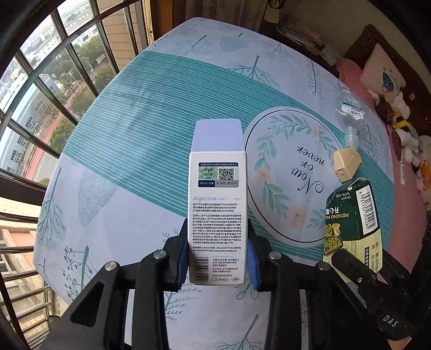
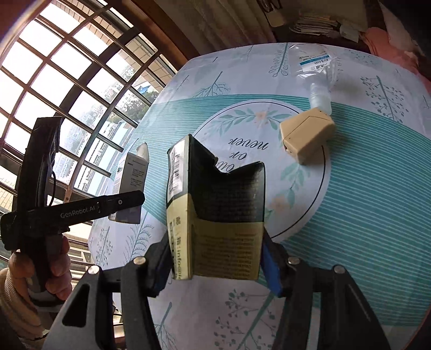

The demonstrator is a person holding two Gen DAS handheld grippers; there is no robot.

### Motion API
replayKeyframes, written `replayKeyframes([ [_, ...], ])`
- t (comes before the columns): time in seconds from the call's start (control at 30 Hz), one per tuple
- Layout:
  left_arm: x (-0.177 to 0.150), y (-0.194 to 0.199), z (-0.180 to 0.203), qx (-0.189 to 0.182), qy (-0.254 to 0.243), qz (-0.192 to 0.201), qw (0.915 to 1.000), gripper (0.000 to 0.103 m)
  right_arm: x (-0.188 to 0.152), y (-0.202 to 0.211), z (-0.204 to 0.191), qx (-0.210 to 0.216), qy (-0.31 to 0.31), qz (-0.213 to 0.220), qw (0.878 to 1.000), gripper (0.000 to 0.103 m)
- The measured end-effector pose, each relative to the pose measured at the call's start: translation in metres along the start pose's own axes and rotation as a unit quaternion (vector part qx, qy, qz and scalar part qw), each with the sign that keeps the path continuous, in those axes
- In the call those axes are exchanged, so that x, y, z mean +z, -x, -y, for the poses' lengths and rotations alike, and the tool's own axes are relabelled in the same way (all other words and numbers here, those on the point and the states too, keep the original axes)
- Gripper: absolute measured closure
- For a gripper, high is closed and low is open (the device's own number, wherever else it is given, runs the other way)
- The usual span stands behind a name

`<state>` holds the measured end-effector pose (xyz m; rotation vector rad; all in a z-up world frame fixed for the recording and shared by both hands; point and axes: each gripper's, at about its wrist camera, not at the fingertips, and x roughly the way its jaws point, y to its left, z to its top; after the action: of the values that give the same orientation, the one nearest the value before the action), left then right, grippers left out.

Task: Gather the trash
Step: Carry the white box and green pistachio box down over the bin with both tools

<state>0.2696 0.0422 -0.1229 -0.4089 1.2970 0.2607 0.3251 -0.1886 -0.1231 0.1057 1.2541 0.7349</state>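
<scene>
My left gripper (image 1: 217,258) is shut on a tall white printed box (image 1: 217,204), its blue pads pressing the box's lower sides, and holds it upright above the patterned tablecloth (image 1: 140,140). My right gripper (image 2: 215,266) is shut on a torn dark green and cream pistachio carton (image 2: 218,204), also lifted off the table. That carton (image 1: 353,218) shows at the right of the left wrist view. The white box (image 2: 132,172) shows at the left of the right wrist view. A small beige box (image 2: 305,134) and a crumpled clear plastic bottle (image 2: 315,67) lie on the table beyond.
A barred window (image 1: 40,107) runs along the left, past the table's edge. On the right is a bed with pink sheets (image 1: 404,188) and stuffed toys (image 1: 404,129). A stack of papers (image 2: 315,24) sits behind the table. A hand (image 2: 56,266) grips the left tool's handle.
</scene>
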Motion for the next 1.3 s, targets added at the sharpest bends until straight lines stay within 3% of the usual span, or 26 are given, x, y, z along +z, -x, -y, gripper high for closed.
replayKeyframes([
  [0.13,-0.017,0.029,-0.016,-0.01,-0.022,0.009,0.9997,0.069,-0.019,0.008,-0.011,0.003,-0.021,0.009,1.0,0.046],
  [0.4,-0.052,0.076,-0.064,-0.039,-0.101,0.036,0.9935,0.069,-0.076,0.031,-0.052,-0.037,-0.076,0.053,0.995,0.046],
  [0.7,-0.103,0.107,-0.11,-0.063,-0.248,0.059,0.965,0.069,-0.169,0.047,-0.119,-0.075,-0.179,0.121,0.974,0.046],
  [1.03,-0.147,0.1,-0.115,-0.105,-0.304,0.013,0.9469,0.069,-0.246,0.061,-0.159,-0.108,-0.225,0.13,0.96,0.046],
  [1.2,-0.187,0.097,-0.105,-0.108,-0.348,0.009,0.9311,0.069,-0.279,0.054,-0.163,-0.113,-0.238,0.115,0.958,0.046],
  [1.3,-0.214,0.087,-0.1,-0.106,-0.36,-0.007,0.927,0.069,-0.3,0.044,-0.163,-0.106,-0.247,0.101,0.958,0.046],
])
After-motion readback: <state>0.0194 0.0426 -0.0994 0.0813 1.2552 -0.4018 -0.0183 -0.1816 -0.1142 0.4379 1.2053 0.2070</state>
